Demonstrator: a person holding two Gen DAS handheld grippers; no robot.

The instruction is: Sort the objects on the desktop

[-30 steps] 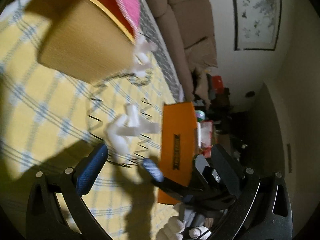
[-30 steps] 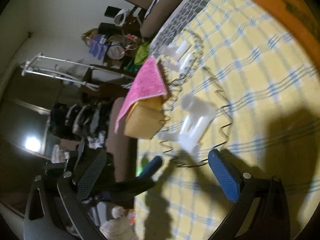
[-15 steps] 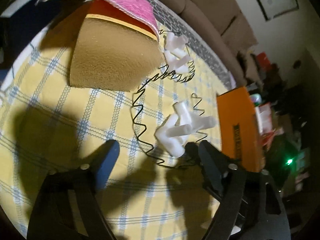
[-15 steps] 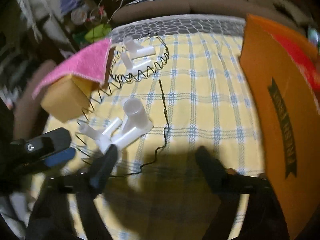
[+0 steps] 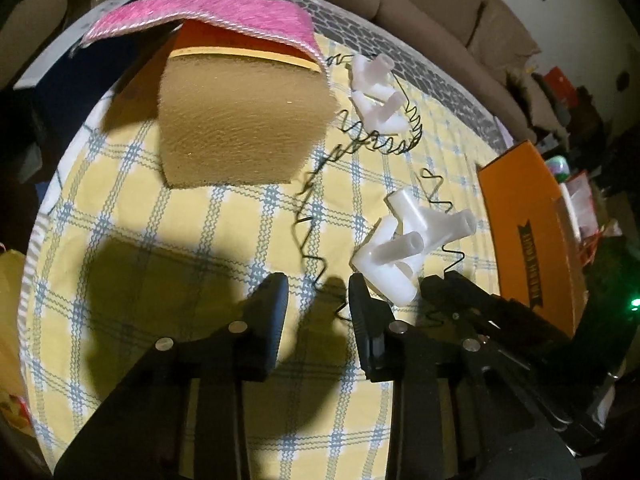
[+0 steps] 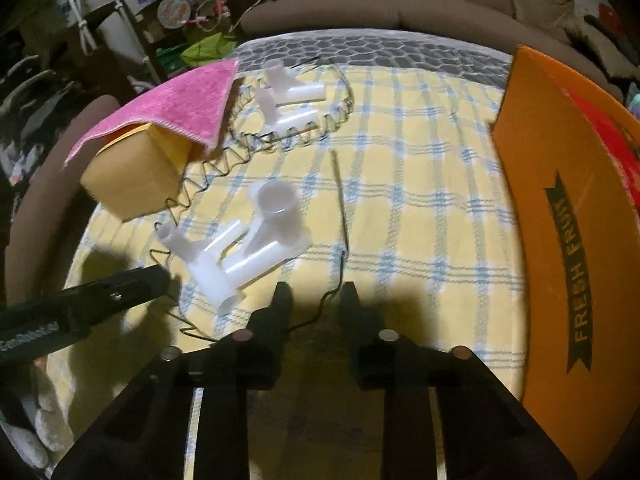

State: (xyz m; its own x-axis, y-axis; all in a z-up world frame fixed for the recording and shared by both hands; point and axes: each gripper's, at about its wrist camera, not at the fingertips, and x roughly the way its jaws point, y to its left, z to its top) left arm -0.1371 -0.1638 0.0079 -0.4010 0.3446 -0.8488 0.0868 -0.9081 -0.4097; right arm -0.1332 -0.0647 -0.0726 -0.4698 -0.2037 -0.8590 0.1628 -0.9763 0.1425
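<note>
Right wrist view: black zigzag wire (image 6: 340, 240) on the checked cloth (image 6: 420, 200) runs between the narrowly parted right gripper (image 6: 314, 294), apparently ungrasped; left gripper (image 5: 316, 300), likewise part-open, flanks it; closing comes next.

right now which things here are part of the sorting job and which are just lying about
For the job:
near white pipe fittings
far white pipe fittings
black zigzag wire
pink cloth
tan box
orange fruit box

Lying about:
brown sofa
clutter on shelves
</note>
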